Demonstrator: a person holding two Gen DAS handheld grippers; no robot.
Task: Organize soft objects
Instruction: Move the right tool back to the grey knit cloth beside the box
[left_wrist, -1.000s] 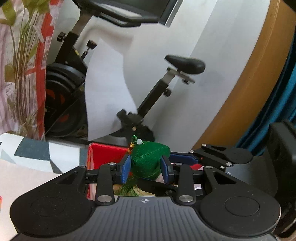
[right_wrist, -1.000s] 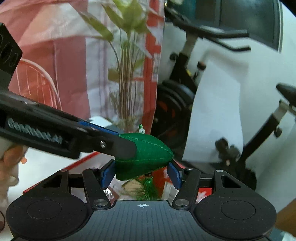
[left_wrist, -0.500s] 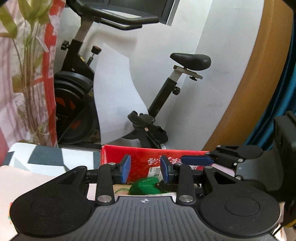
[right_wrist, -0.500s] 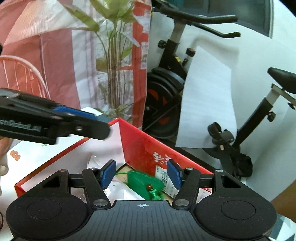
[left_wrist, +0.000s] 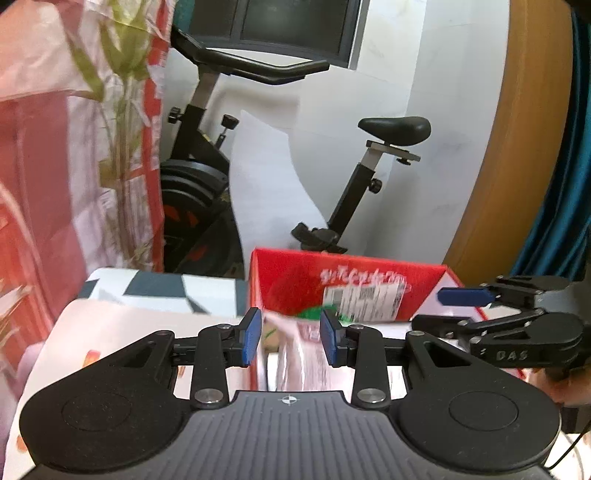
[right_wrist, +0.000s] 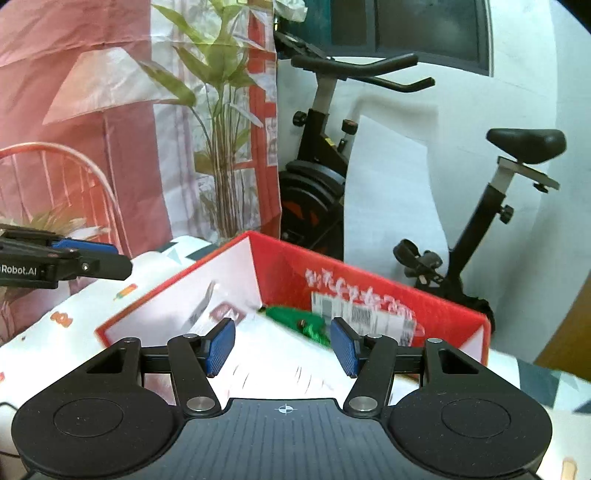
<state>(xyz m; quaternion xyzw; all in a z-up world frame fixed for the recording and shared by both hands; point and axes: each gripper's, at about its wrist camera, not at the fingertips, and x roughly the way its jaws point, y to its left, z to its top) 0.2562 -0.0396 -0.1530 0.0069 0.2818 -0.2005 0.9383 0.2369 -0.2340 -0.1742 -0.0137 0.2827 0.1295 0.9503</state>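
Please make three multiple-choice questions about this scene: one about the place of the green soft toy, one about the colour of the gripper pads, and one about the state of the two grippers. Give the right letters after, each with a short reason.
1. Where is the green soft toy?
A. inside the red cardboard box
B. on the exercise bike seat
C. between the pads of the left gripper

2. What colour are the pads of the right gripper?
A. red
B. blue
C. yellow

3. What is the state of the two grippers?
A. both shut on the toy
B. only the left one shut
C. both open and holding nothing

Answers:
1. A, since the right wrist view shows the toy lying inside the box near its far wall.
2. B, since both pads show blue against the black fingers.
3. C, since each wrist view shows a wide gap between the pads with nothing held in it.
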